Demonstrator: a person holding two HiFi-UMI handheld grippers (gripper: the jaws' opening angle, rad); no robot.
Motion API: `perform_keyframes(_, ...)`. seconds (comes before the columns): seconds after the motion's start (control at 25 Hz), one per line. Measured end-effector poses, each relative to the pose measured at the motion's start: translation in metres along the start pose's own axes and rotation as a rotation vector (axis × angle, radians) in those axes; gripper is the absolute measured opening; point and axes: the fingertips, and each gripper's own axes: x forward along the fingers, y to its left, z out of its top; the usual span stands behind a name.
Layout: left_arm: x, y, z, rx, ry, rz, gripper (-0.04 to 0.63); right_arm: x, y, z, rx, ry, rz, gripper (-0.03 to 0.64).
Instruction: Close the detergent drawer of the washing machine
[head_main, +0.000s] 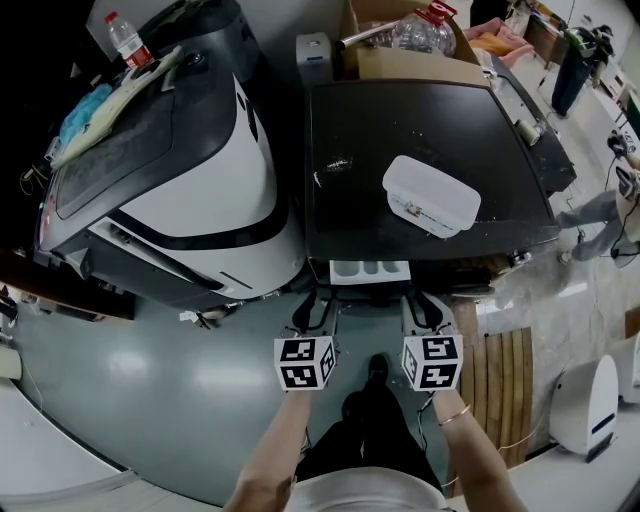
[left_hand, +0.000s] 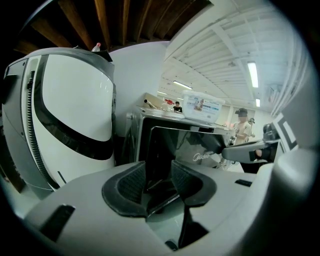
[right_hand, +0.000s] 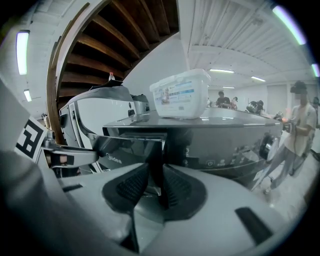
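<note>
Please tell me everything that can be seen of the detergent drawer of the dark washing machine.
The detergent drawer is pulled out from the front of the dark washing machine, toward the left of that front. From above it shows a white tray with several compartments. Its front panel is dark and glossy, like plastic. The left gripper and right gripper stand at its two front corners, jaws apart. Whether they touch it, I cannot tell.

Bright, even light comes from ceiling strip lights (left_hand: 252, 75) at the upper right of both gripper views. The washing machine (right_hand: 225, 145) has a glossy dark front that throws back pale reflections. Fisheye bending and black vignetting ring every frame. The left tongs (left_hand: 159, 177) and right tongs (right_hand: 155, 180), close to the lens, look soft.
</note>
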Motion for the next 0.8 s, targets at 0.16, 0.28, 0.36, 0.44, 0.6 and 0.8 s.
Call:
perform_keyframes(0.16,0.006,0.003,0.005,-0.001,0.000,0.003,0.152,0.005,-0.001,0.004,0.003,0.002,-0.003,0.087)
perform_keyframes(0.28,0.010,0.005,0.008,-0.003,0.000,0.005,0.152,0.010,-0.002,0.007,0.009,0.005,-0.009,0.088)
perform_keyframes(0.36,0.013,0.006,0.010,-0.005,-0.001,0.007,0.152,0.013,-0.003,0.010,0.012,0.006,-0.012,0.089)
perform_keyframes(0.44,0.015,0.007,0.011,-0.007,0.000,0.009,0.152,0.016,-0.004,0.011,0.013,0.007,-0.013,0.089)
perform_keyframes(0.6,0.020,0.009,0.014,-0.009,0.000,0.015,0.152,0.021,-0.005,0.014,0.016,0.007,-0.013,0.089)
perform_keyframes(0.8,0.027,0.011,0.018,-0.011,0.003,0.016,0.152,0.027,-0.008,0.018,0.029,0.003,-0.022,0.089)
